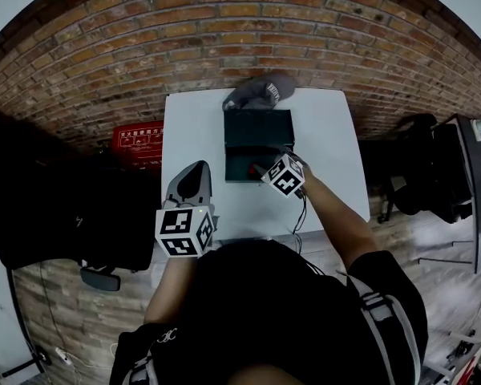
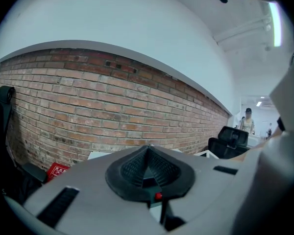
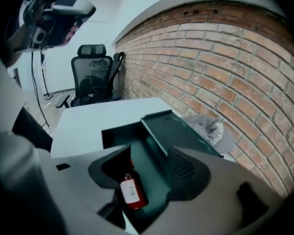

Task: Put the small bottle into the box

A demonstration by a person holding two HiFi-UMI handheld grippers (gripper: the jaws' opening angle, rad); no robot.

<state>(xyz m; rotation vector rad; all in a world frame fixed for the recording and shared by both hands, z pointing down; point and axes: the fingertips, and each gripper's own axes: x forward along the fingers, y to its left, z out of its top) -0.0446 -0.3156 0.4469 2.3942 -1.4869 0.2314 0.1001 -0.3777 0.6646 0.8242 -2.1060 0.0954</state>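
A small red bottle [image 3: 132, 192] with a white label lies on its side in the front part of the dark green box [image 3: 157, 153]. The box stands open on the white table [image 1: 329, 143], its lid [image 1: 258, 127] folded back. My right gripper [image 3: 149, 173] hangs open over the box, its jaws well apart on either side of the bottle and not pressing it. From the head view, the bottle [image 1: 255, 169] peeks out red beside the right gripper [image 1: 271, 172]. My left gripper [image 1: 196, 167] is shut on nothing, held over the table's left front and aimed at the brick wall [image 2: 88, 106].
A grey cap [image 1: 260, 93] lies just behind the box lid. A red crate [image 1: 138, 144] sits on the floor left of the table, beside black chairs [image 1: 32, 191]. An office chair [image 3: 93, 77] stands past the table's far end. A person [image 2: 247, 119] stands far off.
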